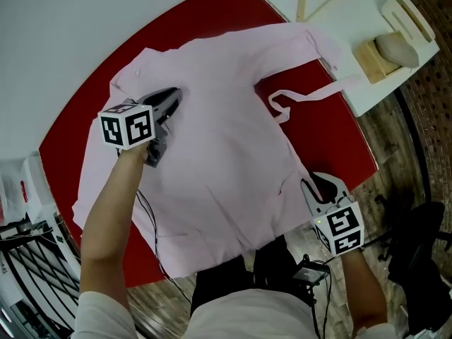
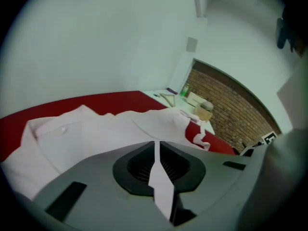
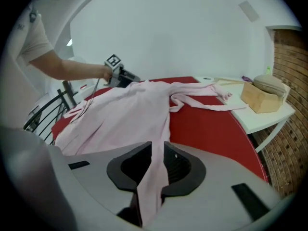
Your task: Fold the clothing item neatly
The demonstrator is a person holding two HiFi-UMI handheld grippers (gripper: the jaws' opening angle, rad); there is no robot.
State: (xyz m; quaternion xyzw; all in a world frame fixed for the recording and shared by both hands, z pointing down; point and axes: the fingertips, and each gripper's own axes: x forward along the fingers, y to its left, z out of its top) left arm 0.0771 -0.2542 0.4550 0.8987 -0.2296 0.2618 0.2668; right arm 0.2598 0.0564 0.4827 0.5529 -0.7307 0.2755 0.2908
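Left tool [image 1: 173, 96] is clamped on a thin fold by the shoulder and right tool [image 1: 323, 183] on the hem edge, likely to hold the cloth taut for folding. Red round bench [image 1: 325, 129] carries the pale pink long-sleeved fabric shirt [image 1: 219, 140], spread flat, hem overhanging the near edge towards the person

Bright, soft, even light here, so my head view comes out sharp; just faint shadows in the folds of the shirt [image 1: 219, 140] and along its edge on the red table [image 1: 339, 147]. Both gripper views are heavy fisheye: black corners, the table's edge bows, and whatever sits right up against the lens goes mushy.
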